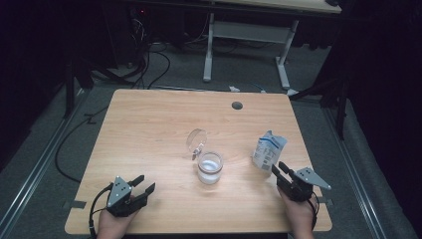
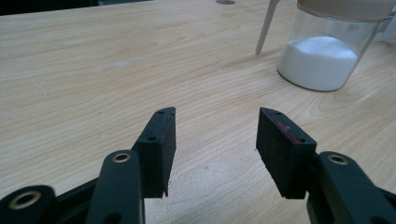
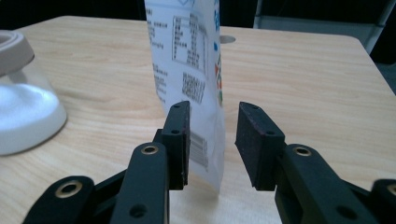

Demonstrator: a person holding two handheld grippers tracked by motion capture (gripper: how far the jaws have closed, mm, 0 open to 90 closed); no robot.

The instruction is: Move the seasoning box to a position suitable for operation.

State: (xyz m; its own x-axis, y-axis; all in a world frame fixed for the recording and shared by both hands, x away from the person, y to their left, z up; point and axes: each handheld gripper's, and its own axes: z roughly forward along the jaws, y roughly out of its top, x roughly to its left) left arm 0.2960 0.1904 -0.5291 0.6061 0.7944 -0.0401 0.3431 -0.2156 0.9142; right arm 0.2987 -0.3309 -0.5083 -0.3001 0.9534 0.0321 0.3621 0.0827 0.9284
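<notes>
Stood upright near the table's (image 1: 149, 119) right edge: white pouch (image 1: 267, 151), flanked by right gripper (image 1: 278, 169), spread and not pinching. Left of it, glass jar (image 1: 209, 168) of white powder, lid hinged back. Left gripper (image 1: 144, 183) spread over bare wood near the front edge.

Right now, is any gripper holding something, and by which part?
Nothing is held. The right gripper has its jaws open around the lower edge of the white bag, not pressing it. The left gripper is open over bare table.
</notes>
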